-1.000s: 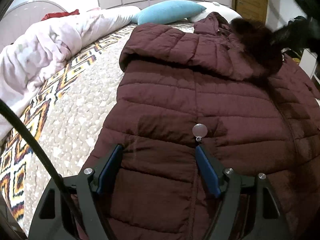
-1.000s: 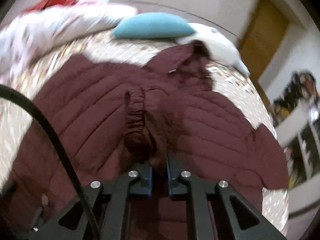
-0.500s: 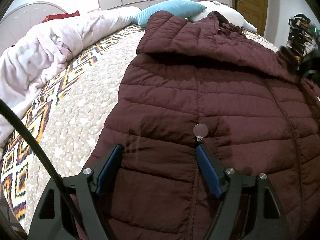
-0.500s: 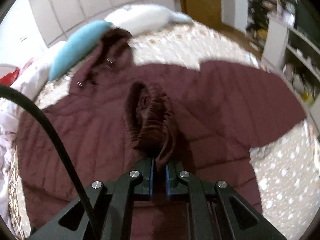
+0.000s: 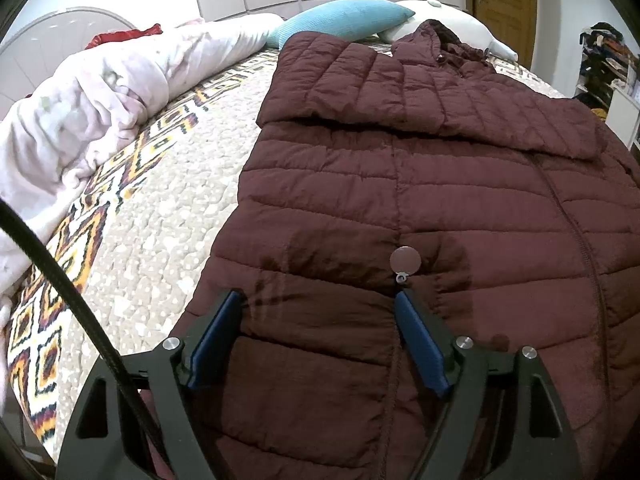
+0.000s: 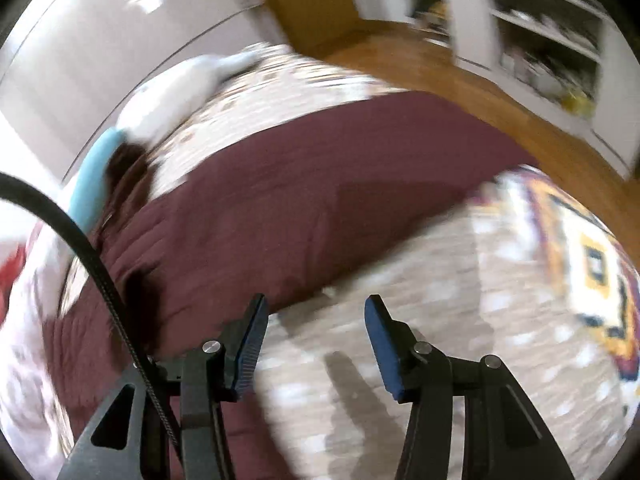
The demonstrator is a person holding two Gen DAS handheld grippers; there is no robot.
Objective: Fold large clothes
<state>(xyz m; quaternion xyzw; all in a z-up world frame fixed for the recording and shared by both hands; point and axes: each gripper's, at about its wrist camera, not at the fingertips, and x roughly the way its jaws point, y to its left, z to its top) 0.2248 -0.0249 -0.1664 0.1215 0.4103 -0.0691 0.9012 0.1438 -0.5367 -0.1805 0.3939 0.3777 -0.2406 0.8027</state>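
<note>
A maroon quilted jacket (image 5: 400, 200) lies on the patterned bedspread (image 5: 160, 208), its hood (image 5: 436, 40) toward the pillows and one sleeve folded across the chest. My left gripper (image 5: 320, 300) is open and empty, hovering just over the jacket's lower front beside a round silver zip pull (image 5: 405, 260). In the blurred right wrist view the jacket (image 6: 300, 200) spreads across the bed with its other sleeve stretched out to the right. My right gripper (image 6: 316, 308) is open and empty over the bedspread (image 6: 440, 320), just off the jacket's edge.
A bunched white duvet (image 5: 80, 112) lies along the left side of the bed. A blue pillow (image 5: 344, 16) and a white pillow (image 5: 460, 20) sit at the head. White shelves (image 6: 540, 40) and wooden floor (image 6: 460, 80) lie beyond the bed's right side.
My right gripper has let go of the sleeve cuff, opened, and swung right toward the bed's edge. The sleeve now lies across the jacket's chest. My left gripper has stayed put.
</note>
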